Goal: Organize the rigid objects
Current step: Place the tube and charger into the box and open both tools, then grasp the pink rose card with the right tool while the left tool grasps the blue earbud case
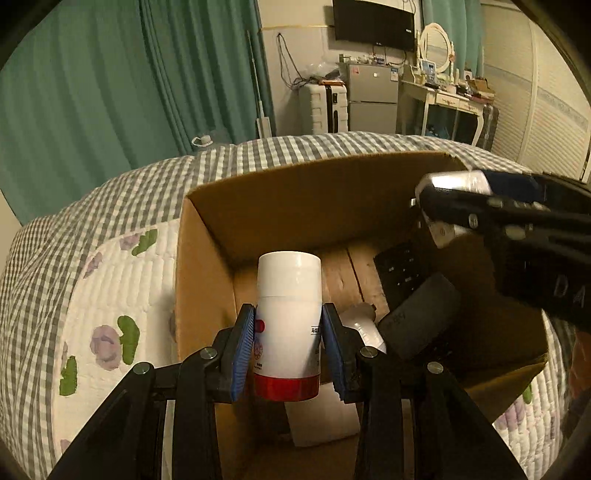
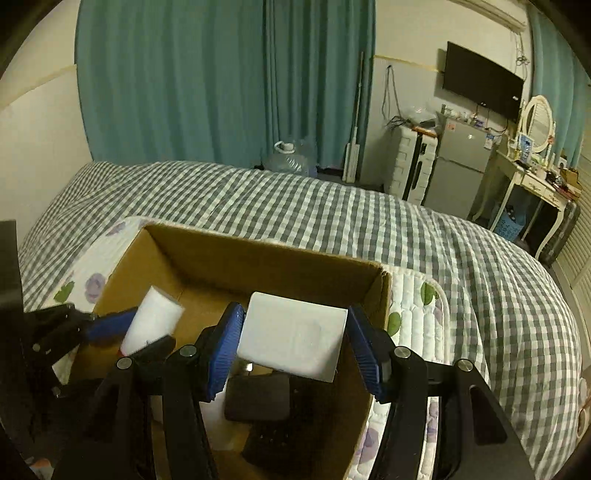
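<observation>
My left gripper [image 1: 288, 347] is shut on a white bottle with a red base [image 1: 287, 325], held upright over the open cardboard box [image 1: 280, 195]. The bottle also shows in the right wrist view [image 2: 153, 319]. My right gripper [image 2: 293, 339] is shut on a white rectangular box [image 2: 293, 336], held over the cardboard box [image 2: 258, 254]; it shows at the right of the left wrist view [image 1: 454, 184]. Inside the cardboard box lie a black remote [image 1: 400, 269], a dark case [image 1: 417, 317] and a white tube [image 1: 364, 328].
The cardboard box sits on a floral quilted pad [image 1: 110, 314] on a grey checked bed [image 2: 295, 206]. Beyond the bed are green curtains [image 2: 184, 74], a white suitcase [image 1: 325, 107], a small fridge [image 1: 373, 96], a dressing table [image 1: 443, 99] and a wall TV [image 1: 373, 22].
</observation>
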Action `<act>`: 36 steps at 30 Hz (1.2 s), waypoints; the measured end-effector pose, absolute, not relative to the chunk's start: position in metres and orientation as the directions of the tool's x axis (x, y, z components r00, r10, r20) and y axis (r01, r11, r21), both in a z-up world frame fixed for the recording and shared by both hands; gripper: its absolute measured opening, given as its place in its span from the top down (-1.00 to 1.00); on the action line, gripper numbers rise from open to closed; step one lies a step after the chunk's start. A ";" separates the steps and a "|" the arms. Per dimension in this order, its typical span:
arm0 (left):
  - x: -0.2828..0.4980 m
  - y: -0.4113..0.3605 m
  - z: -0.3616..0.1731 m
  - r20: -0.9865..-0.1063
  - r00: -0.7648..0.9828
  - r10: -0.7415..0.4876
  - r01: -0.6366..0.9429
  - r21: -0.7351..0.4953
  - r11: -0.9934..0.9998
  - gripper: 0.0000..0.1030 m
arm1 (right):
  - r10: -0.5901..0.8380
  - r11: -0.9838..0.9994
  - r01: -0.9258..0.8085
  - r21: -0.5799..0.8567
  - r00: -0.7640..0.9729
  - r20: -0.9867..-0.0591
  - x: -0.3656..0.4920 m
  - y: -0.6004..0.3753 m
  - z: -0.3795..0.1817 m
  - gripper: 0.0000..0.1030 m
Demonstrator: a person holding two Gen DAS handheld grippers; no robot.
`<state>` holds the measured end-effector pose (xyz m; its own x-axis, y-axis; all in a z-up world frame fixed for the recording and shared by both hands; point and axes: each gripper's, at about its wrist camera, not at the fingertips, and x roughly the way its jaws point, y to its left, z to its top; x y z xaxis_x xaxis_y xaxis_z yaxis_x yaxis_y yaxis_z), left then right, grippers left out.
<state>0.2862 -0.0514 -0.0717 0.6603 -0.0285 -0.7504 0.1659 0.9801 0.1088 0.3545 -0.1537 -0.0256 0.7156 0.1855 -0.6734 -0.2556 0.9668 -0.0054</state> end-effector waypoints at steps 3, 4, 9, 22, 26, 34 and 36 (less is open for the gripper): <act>0.283 -0.051 -0.069 -0.751 0.659 -0.034 0.170 0.105 0.980 0.23 | 0.163 0.977 -0.212 0.006 0.731 -0.663 0.357 -0.158 -0.022 -0.16; 0.279 -0.051 -0.064 -0.744 0.668 -0.033 0.174 0.112 0.978 0.20 | 0.162 0.979 -0.204 0.012 0.735 -0.658 0.356 -0.160 -0.017 -0.24; 0.250 -0.047 -0.025 -0.686 0.727 -0.034 0.179 0.142 0.974 -0.31 | 0.132 0.984 -0.179 -0.010 0.764 -0.632 0.331 -0.165 0.017 -0.40; 0.132 0.001 0.079 -0.575 0.814 -0.081 0.157 0.083 0.984 -0.72 | 0.023 0.987 -0.110 -0.121 0.827 -0.562 0.180 -0.156 0.111 -0.92; 0.119 0.014 0.068 -0.593 0.802 -0.072 0.138 0.066 0.988 -0.72 | 0.051 0.994 -0.098 -0.055 0.828 -0.558 0.150 -0.149 0.109 -0.92; 0.112 0.042 -0.001 -0.643 0.766 0.009 0.034 0.055 0.998 -0.72 | 0.088 0.996 -0.087 0.036 0.730 -0.678 0.143 -0.124 0.020 -0.92; 0.114 0.049 -0.024 -0.663 0.749 0.000 0.033 0.038 0.999 -0.72 | 0.084 0.996 -0.077 0.042 0.708 -0.701 0.149 -0.126 -0.008 -0.92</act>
